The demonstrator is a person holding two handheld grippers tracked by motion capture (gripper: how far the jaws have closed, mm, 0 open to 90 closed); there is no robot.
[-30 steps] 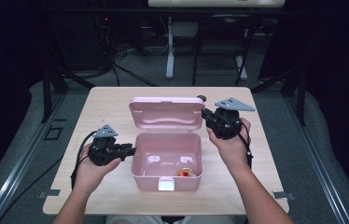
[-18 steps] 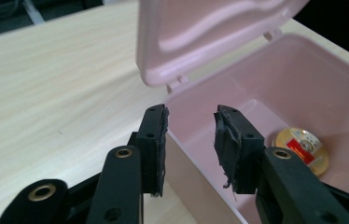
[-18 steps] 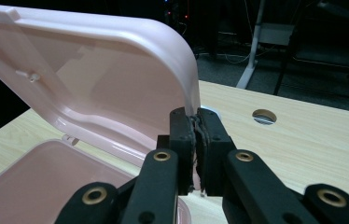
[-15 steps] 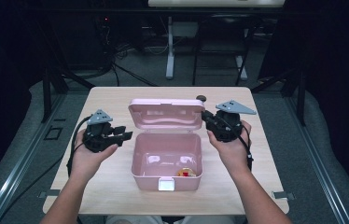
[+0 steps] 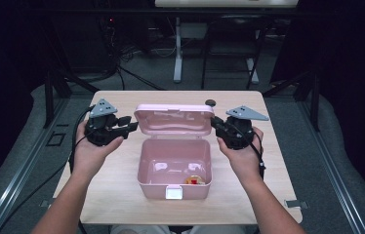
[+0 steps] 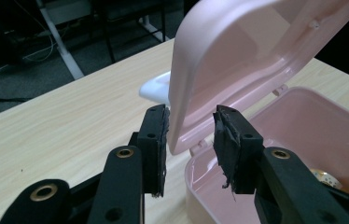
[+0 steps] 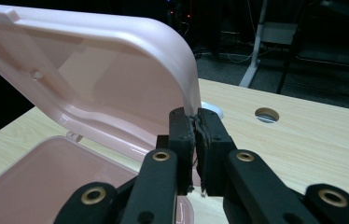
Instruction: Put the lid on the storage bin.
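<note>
Mid-table sits my pink box (image 5: 174,170), lid (image 5: 174,119) propped up, some small gold-and-red thing (image 5: 196,181) in its front right corner. Behind the lid there's a cable hole (image 5: 210,102). My right gripper (image 7: 195,128) is pinched tight on the lid's edge; my left gripper (image 6: 189,140) straddles the opposite edge, jaws partly open, not touching.

Pink box (image 5: 174,171), lid (image 5: 174,118) raised.
It sits mid-table, front latch toward the person; the hinged lid stands tilted back, and a small gold-red item (image 5: 196,181) lies inside.
</note>
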